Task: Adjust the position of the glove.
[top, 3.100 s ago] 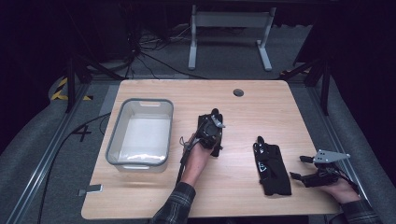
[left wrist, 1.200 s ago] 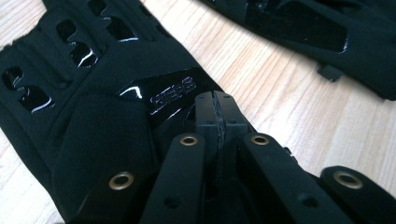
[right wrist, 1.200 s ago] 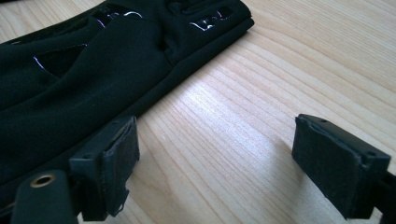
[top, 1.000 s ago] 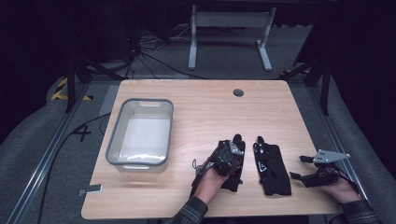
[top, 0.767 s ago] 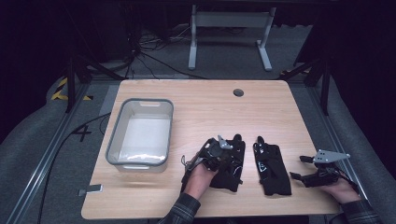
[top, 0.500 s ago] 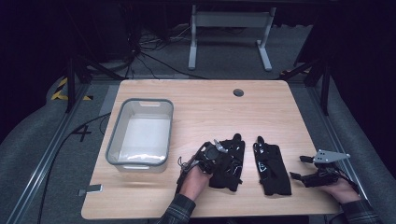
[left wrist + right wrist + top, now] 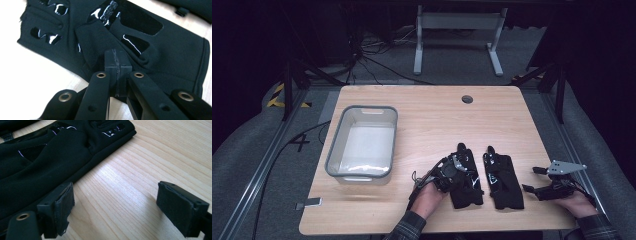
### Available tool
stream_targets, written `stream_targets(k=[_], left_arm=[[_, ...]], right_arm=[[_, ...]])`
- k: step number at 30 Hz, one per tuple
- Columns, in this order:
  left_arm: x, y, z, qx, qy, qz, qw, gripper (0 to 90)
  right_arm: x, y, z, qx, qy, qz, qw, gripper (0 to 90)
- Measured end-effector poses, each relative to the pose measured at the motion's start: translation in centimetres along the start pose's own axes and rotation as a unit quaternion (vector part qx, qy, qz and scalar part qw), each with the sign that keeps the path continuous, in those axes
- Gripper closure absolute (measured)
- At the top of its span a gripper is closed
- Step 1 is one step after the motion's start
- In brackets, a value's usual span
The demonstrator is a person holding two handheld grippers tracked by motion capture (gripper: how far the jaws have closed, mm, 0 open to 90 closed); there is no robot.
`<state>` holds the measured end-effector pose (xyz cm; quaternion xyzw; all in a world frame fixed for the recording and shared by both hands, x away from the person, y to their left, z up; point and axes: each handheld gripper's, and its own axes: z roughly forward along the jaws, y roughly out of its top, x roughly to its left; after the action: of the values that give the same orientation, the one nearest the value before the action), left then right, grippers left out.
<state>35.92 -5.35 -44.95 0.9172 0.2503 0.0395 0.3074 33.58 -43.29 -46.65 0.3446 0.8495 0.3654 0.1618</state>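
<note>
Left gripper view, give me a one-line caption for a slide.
Left gripper, jaws pressed shut, poised over a black glove lying flat on the wooden table.

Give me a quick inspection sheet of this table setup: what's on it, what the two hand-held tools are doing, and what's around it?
Surface: wooden table, with a round hole near the far edge.
Job's things: two black gloves lying flat side by side, left glove and right glove.
Clutter: clear plastic bin at the left, looks empty; small grey tag by the near-left edge.
Grippers: left tongs shut, resting on the left glove; whether fabric is pinched, cannot tell. Right tongs open, low over bare wood beside the right glove.
Cables: black cable on the floor at the left.
Surroundings: grey stand behind the table, dark room.
</note>
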Motion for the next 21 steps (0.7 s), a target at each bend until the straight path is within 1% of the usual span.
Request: stream_targets(k=[1,4,6,7,8,9,10,11,14,15,16,18,19,20,21], left_arm=[[0.0,0.0,-0.1,0.003,-0.001,0.003,1.0000,89.9],[0.1,0.0,-0.3,-0.001,0.003,0.003,1.0000,89.8],[0.4,0.4,-0.9,-0.019,0.005,-0.002,0.9998,89.8],[0.7,1.0,-1.3,-0.036,0.010,-0.006,0.9993,89.7],[0.9,1.4,-1.3,-0.042,0.013,-0.008,0.9990,89.7],[0.9,1.4,-1.3,-0.042,0.013,-0.008,0.9990,89.7],[1.0,1.8,-1.3,-0.047,0.018,-0.006,0.9987,89.7],[1.4,2.6,-1.0,-0.051,0.020,-0.001,0.9985,89.7],[1.7,3.7,0.2,-0.052,0.024,0.004,0.9984,89.7],[1.8,3.9,0.6,-0.051,0.023,0.003,0.9984,89.7],[1.8,3.9,0.6,-0.051,0.023,0.003,0.9984,89.7],[2.1,4.1,2.1,-0.029,0.020,0.006,0.9994,89.7],[2.0,4.1,2.8,-0.018,0.019,0.007,0.9996,89.8],[1.9,4.0,2.9,-0.026,0.016,0.008,0.9995,89.8],[1.8,4.2,3.0,-0.027,0.010,0.006,0.9996,89.8]], right_arm=[[0.0,0.0,0.0,0.000,0.000,0.000,1.0000,15.5],[0.0,0.0,0.0,0.000,0.000,-0.001,1.0000,15.4],[0.0,0.0,0.0,0.000,0.001,-0.001,1.0000,15.5],[0.0,0.0,0.0,0.001,0.001,-0.001,1.0000,15.5],[0.0,0.0,0.0,0.000,0.001,-0.001,1.0000,15.5],[0.0,0.0,0.0,0.000,0.001,-0.001,1.0000,15.5],[0.0,0.0,0.0,0.000,0.001,-0.001,1.0000,15.4],[0.0,0.0,0.0,0.000,0.001,-0.001,1.0000,15.4],[0.0,0.0,0.0,0.000,0.001,-0.001,1.0000,15.4],[0.0,0.0,0.0,0.000,0.001,-0.001,1.0000,15.4],[0.0,0.0,0.0,0.000,0.001,-0.001,1.0000,15.4],[0.0,0.0,0.0,0.000,0.001,0.000,1.0000,15.4],[0.0,0.0,0.0,0.000,0.001,-0.001,1.0000,15.5],[0.0,0.0,0.0,0.000,0.001,-0.001,1.0000,15.4],[0.0,0.0,0.0,0.000,0.001,-0.001,1.0000,15.5]])
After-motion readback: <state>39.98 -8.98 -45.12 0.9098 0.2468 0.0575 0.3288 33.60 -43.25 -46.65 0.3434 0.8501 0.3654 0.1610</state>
